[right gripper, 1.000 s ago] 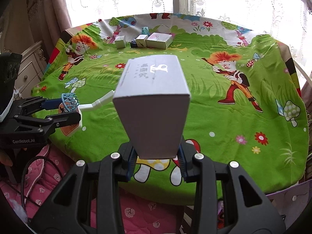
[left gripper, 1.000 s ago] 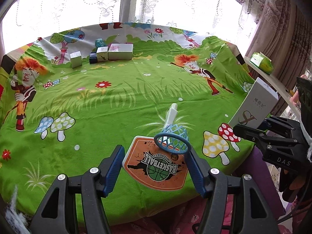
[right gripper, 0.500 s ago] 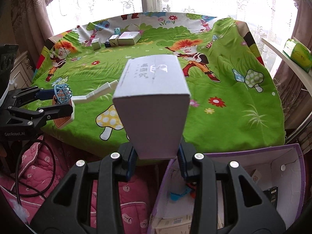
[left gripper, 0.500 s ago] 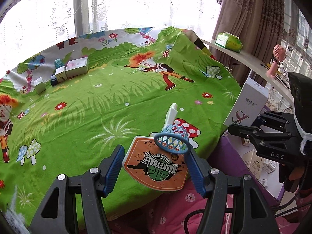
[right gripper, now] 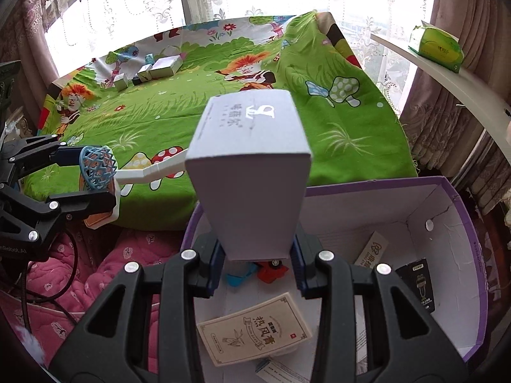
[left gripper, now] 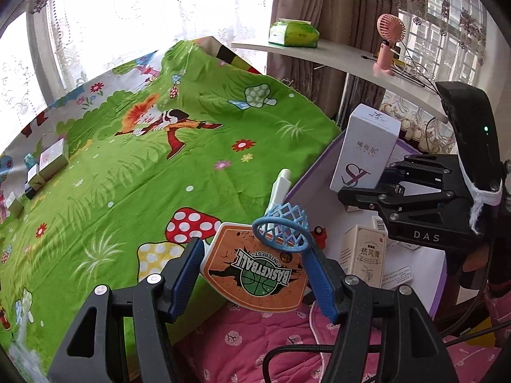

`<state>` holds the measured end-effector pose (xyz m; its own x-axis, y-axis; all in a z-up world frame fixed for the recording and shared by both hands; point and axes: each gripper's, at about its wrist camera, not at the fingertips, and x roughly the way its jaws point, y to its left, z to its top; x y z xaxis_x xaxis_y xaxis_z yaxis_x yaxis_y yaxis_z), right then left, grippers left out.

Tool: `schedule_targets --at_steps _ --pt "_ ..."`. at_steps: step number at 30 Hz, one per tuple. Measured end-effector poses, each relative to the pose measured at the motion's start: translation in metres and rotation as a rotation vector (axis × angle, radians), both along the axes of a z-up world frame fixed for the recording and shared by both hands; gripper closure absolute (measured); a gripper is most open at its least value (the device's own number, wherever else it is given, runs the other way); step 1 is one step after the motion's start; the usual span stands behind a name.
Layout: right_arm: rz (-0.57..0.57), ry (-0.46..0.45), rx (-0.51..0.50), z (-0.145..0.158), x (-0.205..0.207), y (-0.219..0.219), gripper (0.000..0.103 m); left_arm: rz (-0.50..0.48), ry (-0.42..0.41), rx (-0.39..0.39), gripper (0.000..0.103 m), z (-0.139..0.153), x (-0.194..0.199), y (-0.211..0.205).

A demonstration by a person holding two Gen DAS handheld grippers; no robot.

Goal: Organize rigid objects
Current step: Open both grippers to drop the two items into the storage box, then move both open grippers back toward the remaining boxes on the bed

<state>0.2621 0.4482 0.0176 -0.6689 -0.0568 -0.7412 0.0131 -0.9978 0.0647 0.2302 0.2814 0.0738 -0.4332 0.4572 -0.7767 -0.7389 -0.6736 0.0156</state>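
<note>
My left gripper (left gripper: 255, 274) is shut on a toy basketball hoop (left gripper: 255, 268) with an orange backboard, a blue net and a white post. It hangs past the table's edge, beside the purple storage box (left gripper: 306, 182). My right gripper (right gripper: 255, 265) is shut on a tall white carton (right gripper: 249, 172) and holds it upright over the open purple storage box (right gripper: 460, 210). In the left wrist view the white carton (left gripper: 364, 150) and the right gripper (left gripper: 361, 191) show at the right. The right wrist view shows the hoop (right gripper: 99, 172) in the left gripper (right gripper: 89, 178) at the left.
The box holds a beige carton (right gripper: 255, 328), a black packet (right gripper: 421, 284), a red toy car (right gripper: 271, 269) and a blue piece (right gripper: 238, 277). Several small boxes (right gripper: 159, 67) stand at the far side of the green cloth-covered table (right gripper: 335, 121). A white shelf (left gripper: 335, 57) carries a tissue pack (left gripper: 293, 33) and pink fan (left gripper: 388, 41). Pink quilt (left gripper: 255, 344) lies below.
Both grippers have swung to the right off the table with their loads. The carton now hangs over the open purple box, and the hoop sits at the box's near edge.
</note>
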Motion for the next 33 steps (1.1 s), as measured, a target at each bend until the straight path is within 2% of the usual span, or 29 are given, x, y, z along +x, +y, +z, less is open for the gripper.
schedule_targets --at_steps 6,11,14,16,19,23,26,33 --pt "-0.079 -0.028 0.057 -0.007 0.012 0.026 0.063 -0.128 -0.018 -0.036 0.039 -0.008 0.014 0.042" --pt "-0.141 -0.059 0.093 -0.009 0.024 0.048 0.063 -0.198 -0.099 -0.047 0.039 -0.023 0.017 0.071" --pt "-0.175 -0.080 0.110 -0.010 0.031 0.060 0.063 -0.243 -0.114 -0.053 0.039 -0.028 0.024 0.082" --pt "-0.197 -0.101 0.114 -0.013 0.036 0.069 0.063 -0.268 -0.124 -0.045 0.039 -0.029 0.028 0.086" --pt "-0.228 -0.138 0.115 -0.020 0.037 0.076 0.062 -0.287 -0.181 0.005 0.037 -0.031 0.025 0.084" --pt "-0.261 -0.169 0.148 -0.021 0.030 0.075 0.053 -0.190 -0.198 0.077 0.030 -0.026 0.005 0.064" --pt "-0.227 -0.154 0.186 -0.014 0.021 0.062 0.044 -0.062 -0.204 0.129 0.027 -0.023 -0.025 0.033" --pt "-0.088 -0.144 0.231 -0.011 -0.025 0.005 0.033 0.285 -0.190 0.199 0.025 -0.027 -0.091 -0.087"
